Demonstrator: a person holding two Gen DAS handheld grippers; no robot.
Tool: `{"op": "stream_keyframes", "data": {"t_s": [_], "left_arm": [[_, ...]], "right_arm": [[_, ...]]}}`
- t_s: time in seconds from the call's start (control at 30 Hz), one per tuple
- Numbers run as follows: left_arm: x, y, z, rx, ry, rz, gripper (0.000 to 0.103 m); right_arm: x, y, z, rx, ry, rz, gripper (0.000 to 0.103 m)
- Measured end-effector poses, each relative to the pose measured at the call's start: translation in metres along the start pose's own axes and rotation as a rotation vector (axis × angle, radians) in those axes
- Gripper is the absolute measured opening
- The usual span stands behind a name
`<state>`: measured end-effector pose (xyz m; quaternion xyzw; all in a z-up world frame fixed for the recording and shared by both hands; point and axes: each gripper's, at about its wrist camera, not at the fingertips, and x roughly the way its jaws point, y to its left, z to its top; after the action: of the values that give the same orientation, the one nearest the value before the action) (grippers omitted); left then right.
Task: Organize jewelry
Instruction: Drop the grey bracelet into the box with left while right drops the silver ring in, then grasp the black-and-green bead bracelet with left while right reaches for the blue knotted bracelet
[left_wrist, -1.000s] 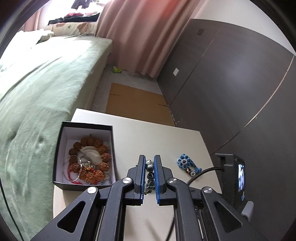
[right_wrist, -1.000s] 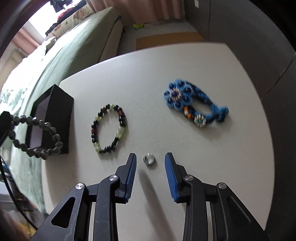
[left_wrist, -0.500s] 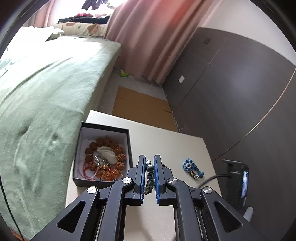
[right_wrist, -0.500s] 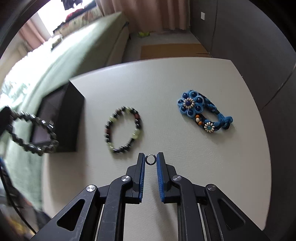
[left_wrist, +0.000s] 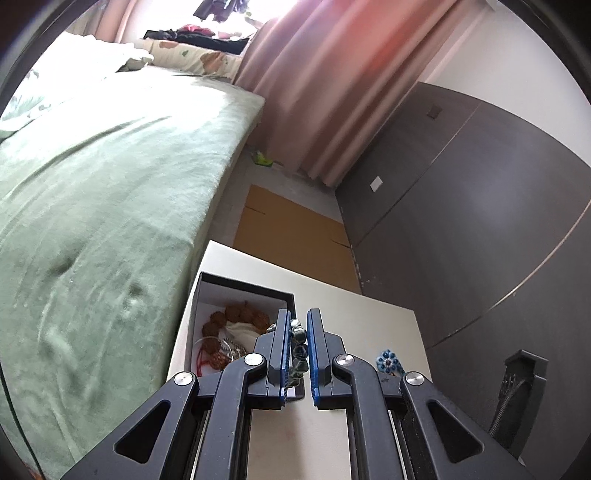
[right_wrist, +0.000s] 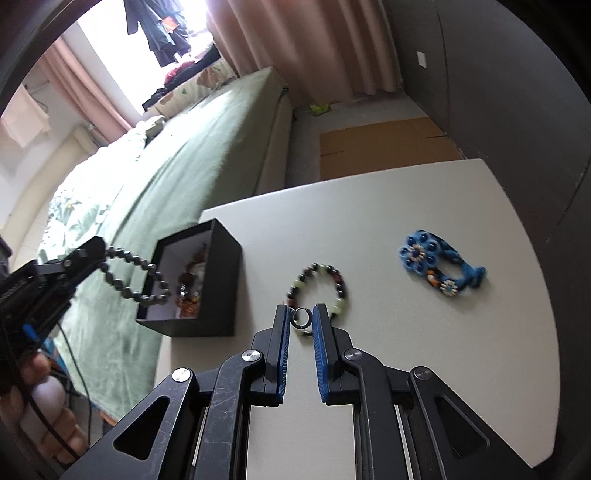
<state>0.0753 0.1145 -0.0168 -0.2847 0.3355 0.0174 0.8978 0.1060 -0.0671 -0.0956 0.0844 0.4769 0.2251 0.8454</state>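
While your left gripper (left_wrist: 298, 334) pinches the dark bracelet (right_wrist: 136, 275) over the box (right_wrist: 221, 258), your right gripper (right_wrist: 301, 319) grips the ring (right_wrist: 301, 318); next, lower both in.

On the table (right_wrist: 424, 206), the box (right_wrist: 218, 280) sits at the edge nearest the bed (right_wrist: 184, 155). Right of the box lies a bracelet (right_wrist: 328, 284); farther right, a knitted band (right_wrist: 439, 264).
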Motion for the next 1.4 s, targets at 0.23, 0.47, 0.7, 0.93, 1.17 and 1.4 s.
{"op": "stream_keyframes", "data": {"t_s": [0.23,0.47,0.7,0.93,1.17,1.4], "left_arm": [[0.04,0.016,0.009,-0.042,0.093,-0.009,0.009],[0.055,0.039,0.014,-0.102,0.177,0.029,0.024],[0.026,0.053,0.022,-0.121,0.101,0.022,0.059],[0.01,0.071,0.032,-0.156,0.056,0.067,0.059],[0.018,0.055,0.027,-0.097,0.072,0.078,0.059],[0.031,0.02,0.009,-0.025,0.112,0.052,0.059]], "right_arm": [[0.013,0.009,0.015,-0.007,0.002,0.024,0.014],[0.018,0.022,0.02,-0.006,-0.018,0.081,0.014],[0.022,0.041,0.022,0.004,-0.026,0.162,0.014],[0.03,0.079,0.049,-0.04,-0.023,0.344,0.016],[0.044,0.055,0.038,0.071,0.002,0.317,0.065],[0.017,0.007,0.036,0.174,-0.041,0.247,0.066]]}}
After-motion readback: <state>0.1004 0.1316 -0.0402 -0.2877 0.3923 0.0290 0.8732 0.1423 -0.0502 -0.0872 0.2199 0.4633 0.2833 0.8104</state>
